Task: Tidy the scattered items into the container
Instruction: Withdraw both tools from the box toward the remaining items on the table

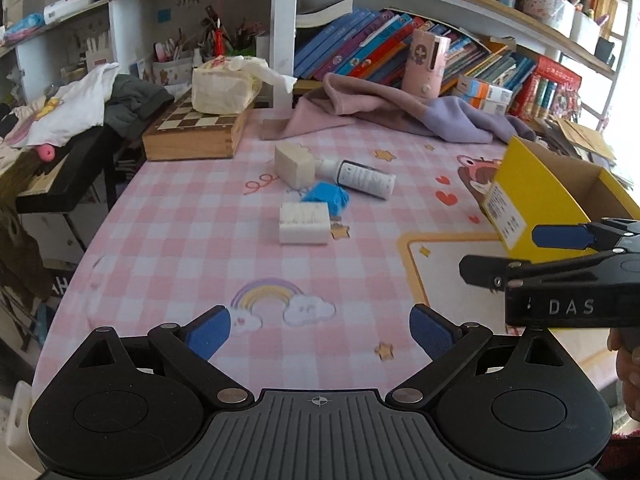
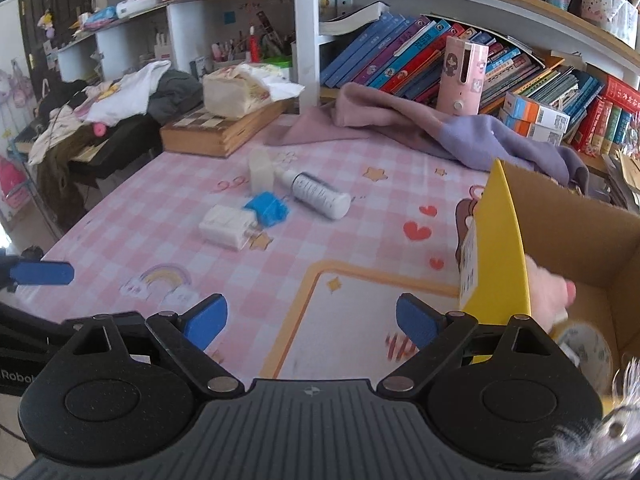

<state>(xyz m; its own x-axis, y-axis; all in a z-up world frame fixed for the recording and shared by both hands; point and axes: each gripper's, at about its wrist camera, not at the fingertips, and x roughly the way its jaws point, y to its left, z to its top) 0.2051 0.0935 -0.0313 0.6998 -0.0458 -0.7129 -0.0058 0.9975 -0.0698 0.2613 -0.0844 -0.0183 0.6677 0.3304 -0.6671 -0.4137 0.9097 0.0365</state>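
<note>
Left gripper (image 1: 320,332): jaws wide apart, nothing between the blue pads, nothing touched; it hangs above the checked tablecloth (image 1: 192,248).
Right gripper (image 2: 312,322): jaws likewise wide apart and empty, over the tablecloth just beside the yellow box (image 2: 500,248).
Direction to the items: the loose cluster lies ahead of both grippers, well apart from either; from the right gripper it sits ahead and to the left, from the left gripper almost straight ahead.
Nearest item: white block (image 1: 305,224), flat on the cloth, closest edge of the cluster to both grippers.
Touching it: blue lump (image 1: 326,197), against the block's far corner.
Bottle (image 1: 360,178): lying on its side, long axis running slantwise across the view, cap end toward a second white block (image 1: 295,165).
Container: yellow box, open at the top, at the right edge of the table; some things already inside, too blurred to name.
Nearer hand, judged: left gripper faces the cluster more squarely; right gripper is nearer the box.
</note>
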